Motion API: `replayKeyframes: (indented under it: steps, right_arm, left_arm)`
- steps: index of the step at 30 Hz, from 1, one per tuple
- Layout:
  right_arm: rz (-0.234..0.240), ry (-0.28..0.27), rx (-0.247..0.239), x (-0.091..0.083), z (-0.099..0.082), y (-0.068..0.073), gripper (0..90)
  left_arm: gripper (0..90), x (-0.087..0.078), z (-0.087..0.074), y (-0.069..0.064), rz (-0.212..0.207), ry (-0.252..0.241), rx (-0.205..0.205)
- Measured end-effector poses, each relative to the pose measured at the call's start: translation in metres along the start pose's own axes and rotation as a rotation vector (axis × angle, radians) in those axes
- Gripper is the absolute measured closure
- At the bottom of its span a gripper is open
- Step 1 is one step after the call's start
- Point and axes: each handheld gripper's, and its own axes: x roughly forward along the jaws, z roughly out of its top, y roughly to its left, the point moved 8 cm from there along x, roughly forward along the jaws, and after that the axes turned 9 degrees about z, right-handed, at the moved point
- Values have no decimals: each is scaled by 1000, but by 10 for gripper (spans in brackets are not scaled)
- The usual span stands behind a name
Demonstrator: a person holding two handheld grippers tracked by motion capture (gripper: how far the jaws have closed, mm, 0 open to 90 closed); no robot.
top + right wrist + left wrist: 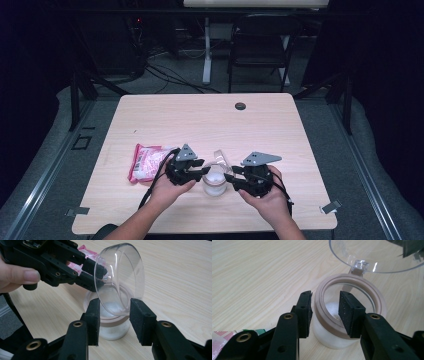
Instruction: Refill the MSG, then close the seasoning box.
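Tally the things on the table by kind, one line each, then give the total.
Jar with hinged clear lid: 1
Pink and white packet: 1
Gripper: 2, the left gripper and the right gripper
Dark round cap in the tabletop: 1
Total: 5

One jar (pixel 215 184) (lid (pixel 220 159) open), one pink packet (pixel 146 162), two tools.

From above our side we look forward and down over the whole worktop (pixel 210 120). Each claw's camera sits low and close, and both share the open jar (pixel 348 320) with its lifted clear lid (pixel 122 277).
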Motion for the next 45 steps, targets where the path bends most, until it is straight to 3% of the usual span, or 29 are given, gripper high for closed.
replayKeyframes:
  steps: [7,24,35,45]
  right_arm:
    - [4,-4,9,-3,0,-2,630]
    - [6,-9,56,-11,-2,-16,655]
    - [-33,2,100,-8,-8,-27,667]
    - [-57,-38,116,-3,-5,-41,711]
  left_arm:
    - [678,4,-4,-1,-34,16,-12]
    - [689,4,-4,-1,-31,8,-17]
    - [678,4,-4,-1,-28,9,-18]
    - [589,-10,0,9,9,-57,-50]
